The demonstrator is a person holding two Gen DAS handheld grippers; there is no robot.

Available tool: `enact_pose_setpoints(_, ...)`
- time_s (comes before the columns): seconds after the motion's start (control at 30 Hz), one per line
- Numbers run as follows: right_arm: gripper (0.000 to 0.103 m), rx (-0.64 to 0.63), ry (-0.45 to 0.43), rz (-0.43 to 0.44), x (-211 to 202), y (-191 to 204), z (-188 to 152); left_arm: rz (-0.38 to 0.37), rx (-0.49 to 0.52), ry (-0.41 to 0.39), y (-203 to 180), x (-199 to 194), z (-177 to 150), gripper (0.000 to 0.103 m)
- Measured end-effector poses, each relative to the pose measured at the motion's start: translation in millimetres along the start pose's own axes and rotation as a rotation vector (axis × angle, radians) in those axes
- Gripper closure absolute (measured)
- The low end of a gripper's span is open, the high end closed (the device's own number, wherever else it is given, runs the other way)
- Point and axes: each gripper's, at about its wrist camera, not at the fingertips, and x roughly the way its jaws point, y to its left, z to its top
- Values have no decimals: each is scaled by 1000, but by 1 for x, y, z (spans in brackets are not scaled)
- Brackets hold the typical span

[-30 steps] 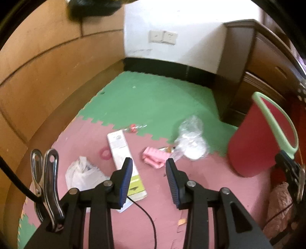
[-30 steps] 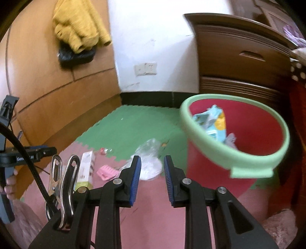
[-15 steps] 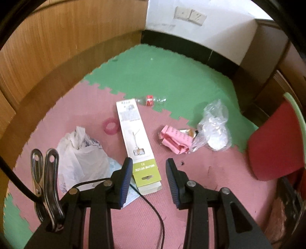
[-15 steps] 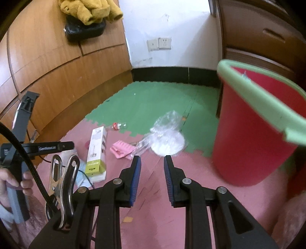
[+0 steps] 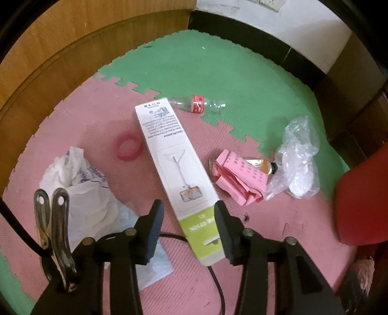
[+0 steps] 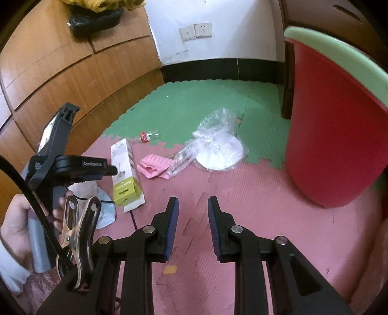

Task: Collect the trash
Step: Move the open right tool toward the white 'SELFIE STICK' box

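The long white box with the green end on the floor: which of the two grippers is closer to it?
Left. The left gripper hangs right over the box's green end, jaws opening around it without touching. The right gripper, open and empty, is over bare pink mat, with the box off to its left.

Floor: interlocking foam mats, pink [image 6: 254,193] near, green [image 6: 194,101] toward far wall, jigsaw seam between. Far wall white [image 6: 230,14] with two sockets [image 6: 196,31], black skirting [image 6: 218,69] at base. Curved wood panelling [image 6: 72,72] on left. Dark wood drawer unit [image 6: 327,14] at right. Light even, indoor
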Motion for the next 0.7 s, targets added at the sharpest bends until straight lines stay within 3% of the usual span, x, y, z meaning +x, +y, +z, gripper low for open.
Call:
enact_pose_setpoints(0.3, 78, 13, 34, -9, 15, -3, -6, 10, -3, 46, -12, 32, 10, 53)
enact_pose_setpoints(0.43, 78, 15, 46, -11, 19, -3, -8, 17, -2, 30, -18, 37, 14, 48)
enact_pose_setpoints(0.7, 78, -3, 89, 32, 38, 9, 0, -35, -36, 51, 2, 20, 17, 48)
